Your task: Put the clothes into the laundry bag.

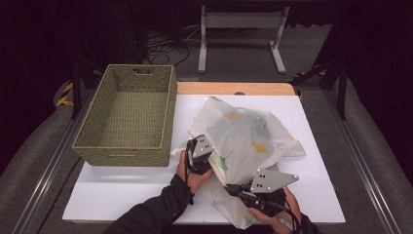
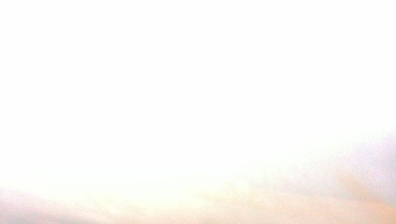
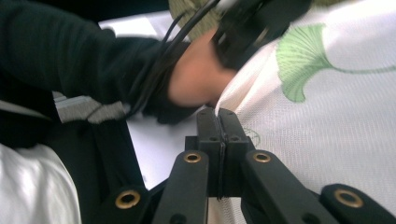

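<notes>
A woven basket (image 1: 127, 117) sits at the white board's (image 1: 311, 185) left edge. Just right of it, the left gripper (image 1: 198, 152) digs into the leaf-printed cloth (image 1: 243, 141) (grip hidden, cannot tell). At the near edge, the right gripper (image 3: 217, 116) is clamped on the cloth's hem; bare board lies farther right.

a white translucent cloth (image 1: 243, 141) printed with green and orange ginkgo leaves is lying crumpled and puffed up on the white table top, just right of the woven basket, its near edge hanging toward the table's front; in the right gripper view its weave (image 3: 322, 121) is showing fine mesh.
</notes>
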Motion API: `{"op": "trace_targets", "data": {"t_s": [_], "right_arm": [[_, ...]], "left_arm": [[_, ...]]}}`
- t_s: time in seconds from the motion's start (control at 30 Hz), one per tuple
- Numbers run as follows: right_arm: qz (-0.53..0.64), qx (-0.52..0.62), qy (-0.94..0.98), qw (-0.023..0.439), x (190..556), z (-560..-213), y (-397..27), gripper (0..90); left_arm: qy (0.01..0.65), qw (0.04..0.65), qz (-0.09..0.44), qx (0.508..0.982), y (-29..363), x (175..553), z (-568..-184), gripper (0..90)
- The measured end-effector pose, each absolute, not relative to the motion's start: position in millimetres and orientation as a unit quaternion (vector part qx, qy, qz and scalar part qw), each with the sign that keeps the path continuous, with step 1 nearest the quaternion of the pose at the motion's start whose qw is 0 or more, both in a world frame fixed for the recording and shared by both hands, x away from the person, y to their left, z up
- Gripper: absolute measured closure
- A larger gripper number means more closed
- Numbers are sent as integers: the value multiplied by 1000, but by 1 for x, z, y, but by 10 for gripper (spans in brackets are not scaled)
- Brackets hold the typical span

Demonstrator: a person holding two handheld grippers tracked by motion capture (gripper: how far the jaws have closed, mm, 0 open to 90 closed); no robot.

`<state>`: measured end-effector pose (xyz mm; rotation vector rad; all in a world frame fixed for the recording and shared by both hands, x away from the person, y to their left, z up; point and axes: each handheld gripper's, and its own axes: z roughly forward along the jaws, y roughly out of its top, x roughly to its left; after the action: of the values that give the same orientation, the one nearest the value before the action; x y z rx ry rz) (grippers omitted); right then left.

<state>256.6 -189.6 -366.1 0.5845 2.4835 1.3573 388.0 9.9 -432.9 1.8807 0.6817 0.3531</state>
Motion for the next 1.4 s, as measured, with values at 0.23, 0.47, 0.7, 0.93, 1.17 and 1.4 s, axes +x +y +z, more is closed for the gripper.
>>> {"op": "trace_targets", "data": {"t_s": [0.23, 0.47, 0.7, 0.93, 1.17, 1.4], "right_arm": [[417, 252, 860, 152, 266, -394, -212, 900], [401, 286, 852, 177, 275, -401, -228, 900], [408, 290, 848, 174, 271, -401, -231, 900], [433, 288, 837, 170, 267, -394, -233, 900], [410, 266, 859, 156, 269, -409, -214, 900], [386, 272, 868, 150, 272, -417, -214, 900]], "left_arm": [[292, 524, 164, 783, 7, 398, -440, 693], [218, 487, 128, 836, 31, 375, -435, 450], [172, 456, 129, 864, 63, 345, -433, 272], [172, 435, 93, 879, 60, 354, -446, 367], [183, 458, 89, 865, 27, 375, -455, 656], [219, 467, 111, 850, 12, 390, -455, 796]]}}
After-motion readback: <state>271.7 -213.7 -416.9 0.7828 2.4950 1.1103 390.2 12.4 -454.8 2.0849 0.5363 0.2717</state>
